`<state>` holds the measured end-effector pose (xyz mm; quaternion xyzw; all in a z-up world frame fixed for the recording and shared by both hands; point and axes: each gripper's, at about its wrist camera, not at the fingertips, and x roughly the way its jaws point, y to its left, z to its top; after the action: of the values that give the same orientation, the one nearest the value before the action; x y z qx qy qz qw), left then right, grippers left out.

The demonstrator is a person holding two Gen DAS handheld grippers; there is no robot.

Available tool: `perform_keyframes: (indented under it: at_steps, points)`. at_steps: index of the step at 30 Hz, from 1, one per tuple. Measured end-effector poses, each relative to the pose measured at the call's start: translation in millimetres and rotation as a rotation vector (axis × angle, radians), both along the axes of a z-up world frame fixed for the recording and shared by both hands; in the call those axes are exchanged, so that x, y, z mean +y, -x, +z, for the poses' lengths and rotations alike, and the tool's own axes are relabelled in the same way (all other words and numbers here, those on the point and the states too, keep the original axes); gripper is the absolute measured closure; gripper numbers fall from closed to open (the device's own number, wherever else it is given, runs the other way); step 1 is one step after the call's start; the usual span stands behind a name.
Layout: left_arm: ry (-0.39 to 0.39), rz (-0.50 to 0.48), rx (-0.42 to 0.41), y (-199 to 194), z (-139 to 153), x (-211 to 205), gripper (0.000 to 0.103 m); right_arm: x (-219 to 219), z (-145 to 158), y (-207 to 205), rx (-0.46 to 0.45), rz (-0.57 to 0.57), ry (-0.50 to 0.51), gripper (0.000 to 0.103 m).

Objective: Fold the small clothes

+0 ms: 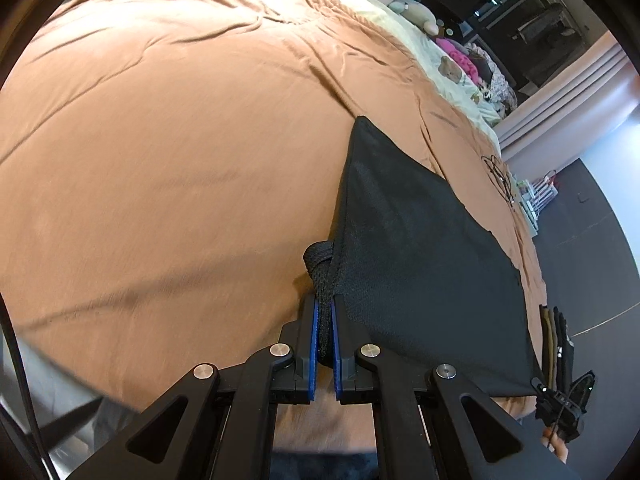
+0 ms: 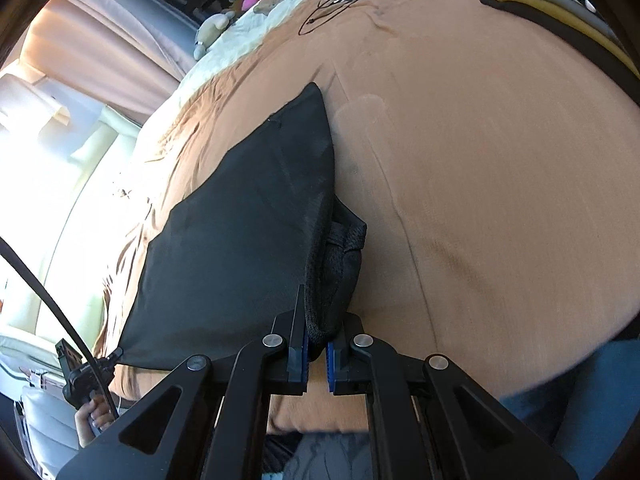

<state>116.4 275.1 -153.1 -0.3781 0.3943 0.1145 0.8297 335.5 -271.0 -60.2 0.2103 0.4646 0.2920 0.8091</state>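
A black mesh garment (image 1: 416,248) is stretched between my two grippers above an orange bedspread (image 1: 160,140). My left gripper (image 1: 325,312) is shut on one bunched corner of it. My right gripper (image 2: 318,320) is shut on the opposite bunched corner of the same garment (image 2: 240,248). The cloth hangs taut, its far edge resting on the bed. The right gripper shows at the lower right of the left wrist view (image 1: 560,404), and the left gripper at the lower left of the right wrist view (image 2: 86,376).
A stack of folded clothes (image 2: 552,4) lies on the orange bedspread (image 2: 500,160) at the far right. A black cable (image 2: 336,4) lies farther up. Plush toys (image 1: 420,12) and pink cloth sit at the bed's head. Curtains (image 2: 100,48) stand beyond.
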Motion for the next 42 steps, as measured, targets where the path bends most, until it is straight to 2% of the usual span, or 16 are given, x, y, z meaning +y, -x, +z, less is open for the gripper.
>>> perform_keyframes:
  at_steps: [4,7,9,10,11,12,13,14,19,23,24,26,29,32,34,42]
  points:
    - [0.025,-0.003,-0.028,15.6,-0.3,-2.9,0.097,-3.0,7.9,8.7,-0.047,0.029,0.035,0.1]
    - [0.071,-0.01,-0.049,16.8,-5.2,-1.7,0.096,-5.2,10.9,12.1,-0.037,0.028,0.056,0.099]
    - [0.129,-0.019,-0.049,14.0,-13.2,1.0,0.094,-10.6,13.8,16.1,-0.037,0.023,0.031,0.087]
    - [0.157,-0.022,-0.052,13.3,-17.1,1.5,0.089,-11.7,15.5,17.8,-0.043,0.017,0.025,0.058]
    - [0.177,-0.02,-0.056,11.9,-20.4,2.7,0.078,-15.8,16.8,22.9,-0.06,0.006,0.028,0.027]
    - [0.189,-0.017,-0.059,12.6,-22.6,2.9,0.072,-17.7,20.8,26.5,-0.082,-0.007,0.034,0.023]
    - [0.203,-0.016,-0.068,13.5,-24.8,3.4,0.063,-18.8,27.0,29.8,-0.107,-0.008,0.041,0.023]
    - [0.218,-0.018,-0.081,13.3,-26.1,2.7,0.06,-18.6,30.7,31.3,-0.119,0.011,0.036,0.023]
    - [0.242,-0.023,-0.094,9.6,-27.5,0.4,0.06,-1.3,52.2,41.0,-0.198,0.034,0.105,0.023]
    - [0.228,-0.035,-0.098,2.3,-29.2,-0.7,0.06,28.1,61.1,50.0,-0.247,0.083,0.157,0.024]
    - [0.223,-0.034,-0.097,0.2,-30.1,-0.6,0.06,37.6,61.7,52.0,-0.255,0.101,0.169,0.025]
    - [0.215,-0.029,-0.095,-4.4,-30.9,-1.2,0.06,54.9,58.2,53.1,-0.261,0.141,0.186,0.039]
    - [0.199,-0.024,-0.084,-7.0,-31.1,-1.7,0.07,83.9,56.3,52.6,-0.26,0.195,0.216,0.049]
    - [0.175,-0.022,-0.064,-7.3,-32.9,-0.2,0.084,115.1,55.7,47.6,-0.255,0.236,0.231,0.055]
    - [0.174,-0.023,-0.062,-5.8,-34.0,1.7,0.089,133.6,54.2,42.0,-0.252,0.255,0.247,0.059]
    - [0.179,-0.036,-0.091,0.5,-27.5,7.4,0.095,205.6,48.5,42.4,-0.246,0.338,0.29,0.065]
